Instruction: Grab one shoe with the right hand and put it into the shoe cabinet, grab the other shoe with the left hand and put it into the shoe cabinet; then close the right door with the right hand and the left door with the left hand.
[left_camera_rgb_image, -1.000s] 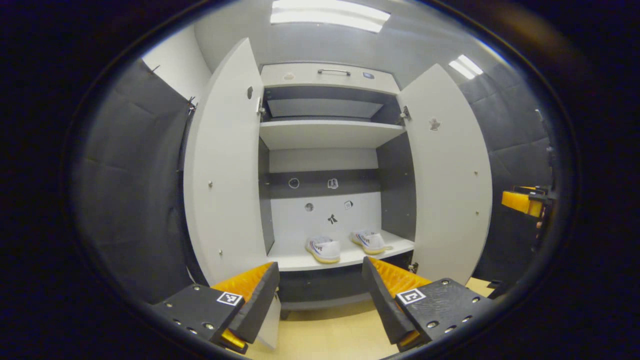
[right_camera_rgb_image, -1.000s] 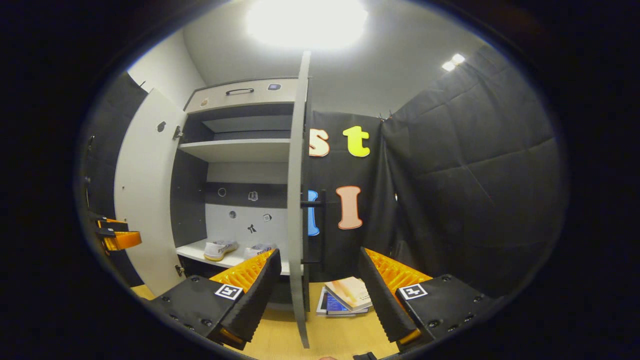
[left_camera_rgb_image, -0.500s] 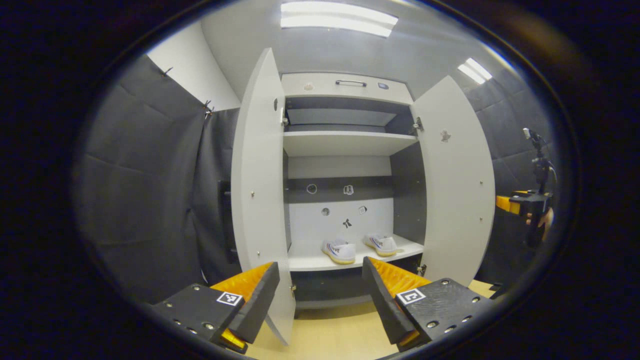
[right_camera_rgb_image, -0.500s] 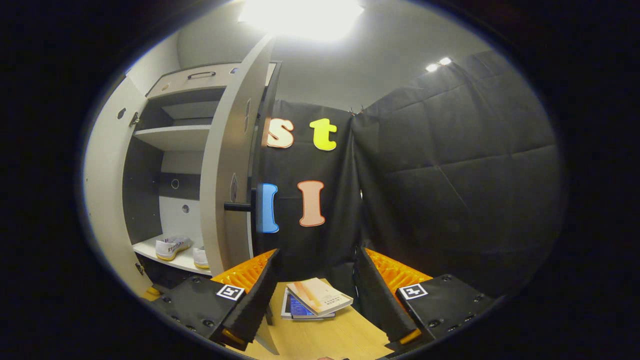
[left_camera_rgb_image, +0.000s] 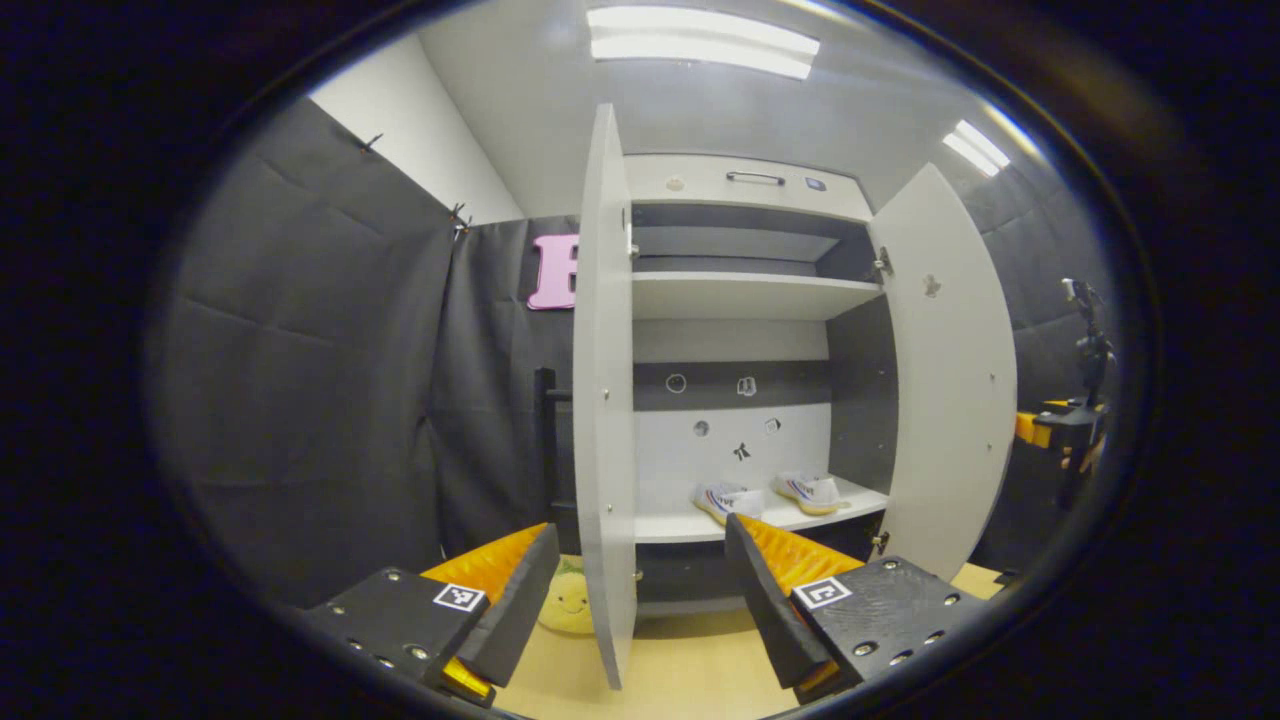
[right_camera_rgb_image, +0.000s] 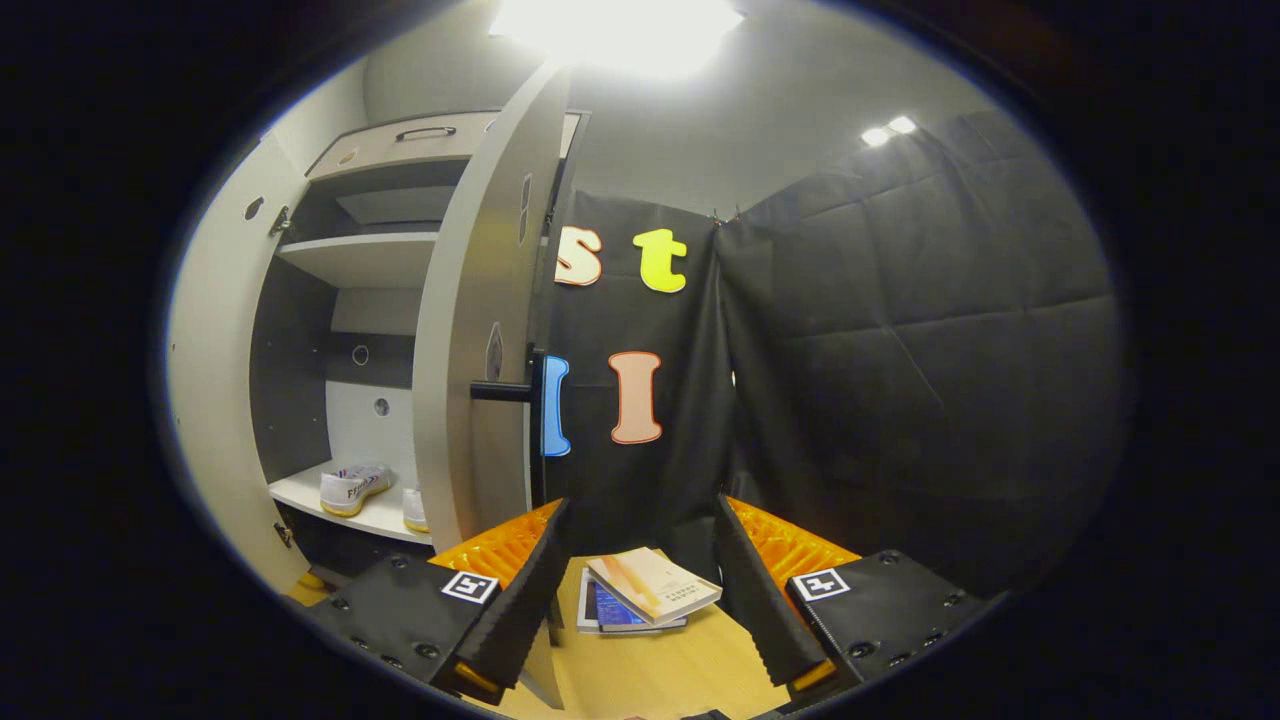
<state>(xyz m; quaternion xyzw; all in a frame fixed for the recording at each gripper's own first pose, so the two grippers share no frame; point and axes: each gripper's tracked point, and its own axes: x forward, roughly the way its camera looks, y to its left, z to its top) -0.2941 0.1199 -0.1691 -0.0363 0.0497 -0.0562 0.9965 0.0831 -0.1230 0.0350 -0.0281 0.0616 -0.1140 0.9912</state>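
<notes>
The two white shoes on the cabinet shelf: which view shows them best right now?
The left gripper view: both white shoes sit whole, side by side on the white lower shelf. In the right gripper view one shoe shows fully; the grey right door hides most of the other.

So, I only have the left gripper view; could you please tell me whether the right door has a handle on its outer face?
Observer: Yes, the right door carries a dark bar handle on its outer face.
Operator: Thank you. Is the right gripper on it?
Observer: No, the right gripper is apart from the handle, jaws open with nothing between them.
Operator: Is anything lying near that door?
Observer: Some books lie stacked on the floor on the door's outer side.
</notes>
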